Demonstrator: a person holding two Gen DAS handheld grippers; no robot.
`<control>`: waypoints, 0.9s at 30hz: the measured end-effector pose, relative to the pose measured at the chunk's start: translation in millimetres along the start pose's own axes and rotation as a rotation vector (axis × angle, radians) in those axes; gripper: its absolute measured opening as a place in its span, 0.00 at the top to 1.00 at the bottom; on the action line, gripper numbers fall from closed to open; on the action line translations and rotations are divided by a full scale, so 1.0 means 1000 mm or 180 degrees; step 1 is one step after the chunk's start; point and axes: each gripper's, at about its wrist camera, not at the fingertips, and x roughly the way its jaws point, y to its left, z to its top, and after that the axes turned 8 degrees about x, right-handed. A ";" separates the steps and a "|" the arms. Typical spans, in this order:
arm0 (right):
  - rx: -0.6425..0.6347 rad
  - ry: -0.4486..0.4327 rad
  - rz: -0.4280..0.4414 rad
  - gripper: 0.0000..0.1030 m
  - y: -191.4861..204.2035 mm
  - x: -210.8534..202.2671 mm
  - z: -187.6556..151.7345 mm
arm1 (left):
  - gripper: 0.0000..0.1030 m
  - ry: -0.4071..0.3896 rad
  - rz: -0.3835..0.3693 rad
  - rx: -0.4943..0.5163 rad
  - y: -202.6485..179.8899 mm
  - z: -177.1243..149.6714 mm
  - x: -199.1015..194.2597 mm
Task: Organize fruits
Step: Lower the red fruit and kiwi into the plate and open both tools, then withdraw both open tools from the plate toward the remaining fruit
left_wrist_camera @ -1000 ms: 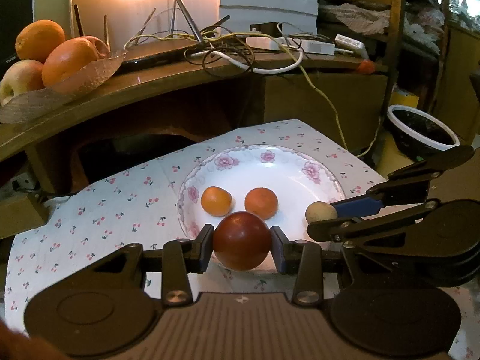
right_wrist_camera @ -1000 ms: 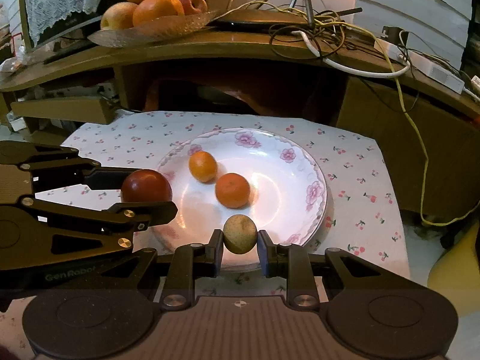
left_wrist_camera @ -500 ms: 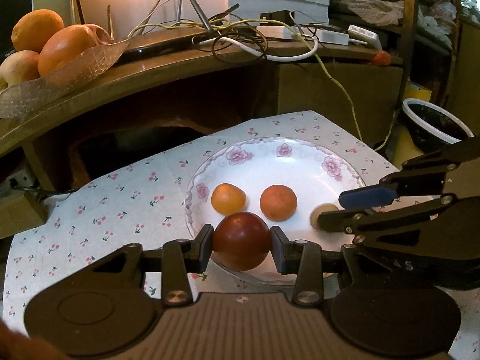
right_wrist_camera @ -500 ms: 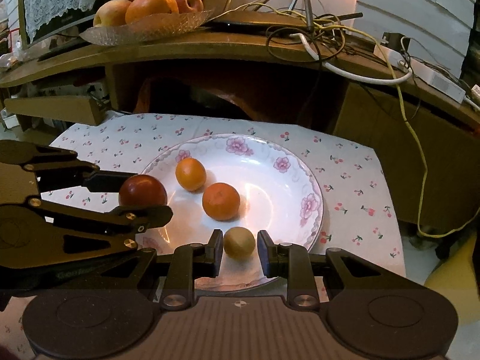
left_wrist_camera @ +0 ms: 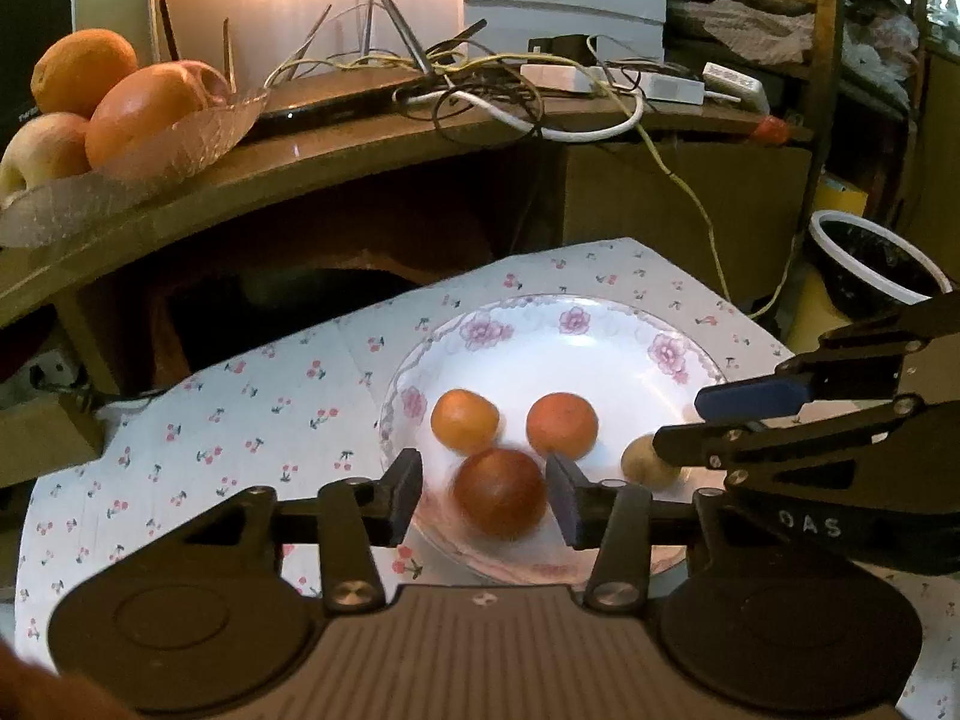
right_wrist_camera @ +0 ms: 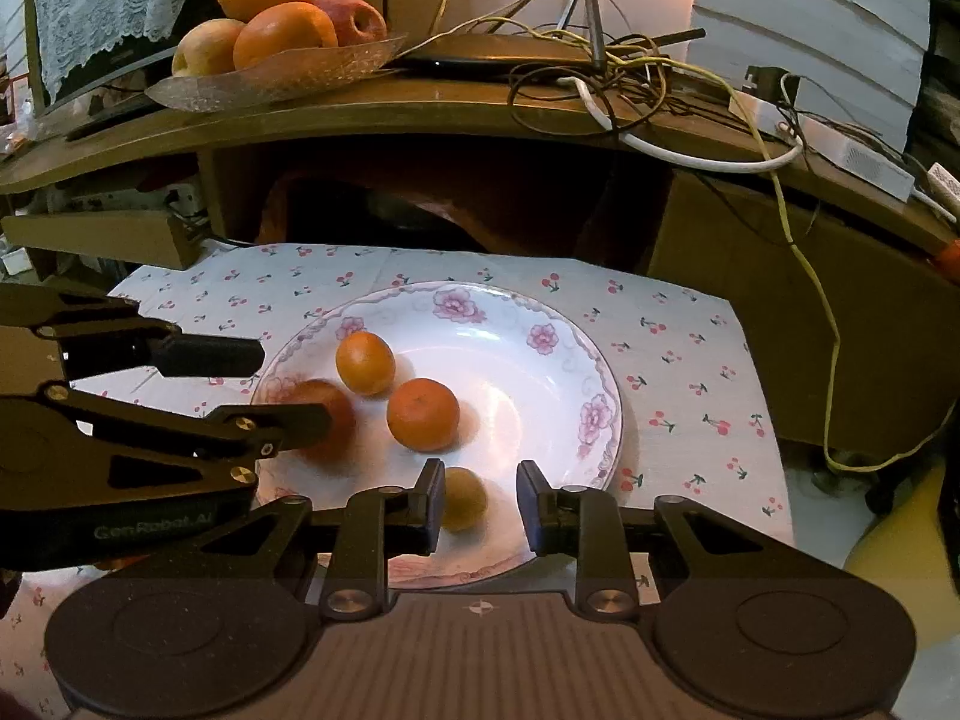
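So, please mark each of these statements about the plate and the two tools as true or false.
1. The left tool is clamped tightly on the dark red fruit. False: its jaws stand open, with gaps on both sides of the fruit.
2. Four fruits lie on the flowered plate. True: two orange fruits, the dark red one and the small tan fruit.
3. The right tool is open. True.
4. The glass dish on the wooden shelf is empty. False: it holds several larger fruits.
5. The plate stands on bare wood. False: it rests on a cherry-print cloth.
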 end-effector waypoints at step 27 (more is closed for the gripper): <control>-0.0009 -0.0197 0.0129 0.71 0.012 -0.042 -0.007 | 0.49 -0.0126 0.0173 -0.0001 0.002 -0.011 -0.071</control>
